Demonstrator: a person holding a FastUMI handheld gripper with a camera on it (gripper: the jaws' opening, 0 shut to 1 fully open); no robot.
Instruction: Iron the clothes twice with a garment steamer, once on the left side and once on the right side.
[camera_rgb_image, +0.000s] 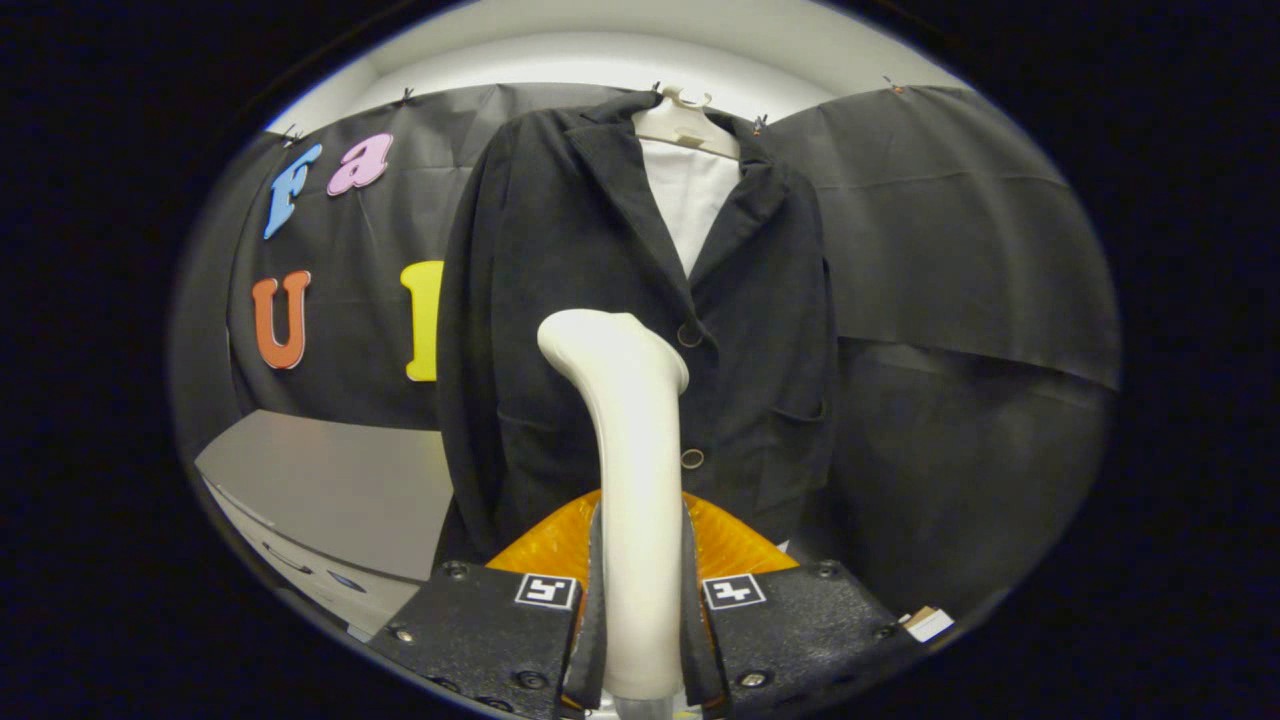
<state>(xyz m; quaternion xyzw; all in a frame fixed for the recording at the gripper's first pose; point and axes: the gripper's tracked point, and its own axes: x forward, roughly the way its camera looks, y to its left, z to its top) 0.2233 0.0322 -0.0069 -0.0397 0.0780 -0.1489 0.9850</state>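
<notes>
1. A grey counter (330, 490) sits at about 9 o'clock from the tongs, below the booth's black cloth wall.
2. The tongs (640, 620) grip the white garment steamer (630, 480) by its handle, both fingers pressing its sides; an orange part (545, 545) shows behind them.
3. At 12 o'clock, beyond the steamer's head, a dark jacket (560, 300) hangs over a white shirt (695, 205) on a hanger (685, 125).

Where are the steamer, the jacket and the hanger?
garment steamer (630, 400): gripper view, middle of its neck; gripper (640, 640) shut on it.
black jacket (540, 280): gripper view, chest panel.
hanger (685, 125): gripper view, its shoulder.
</notes>
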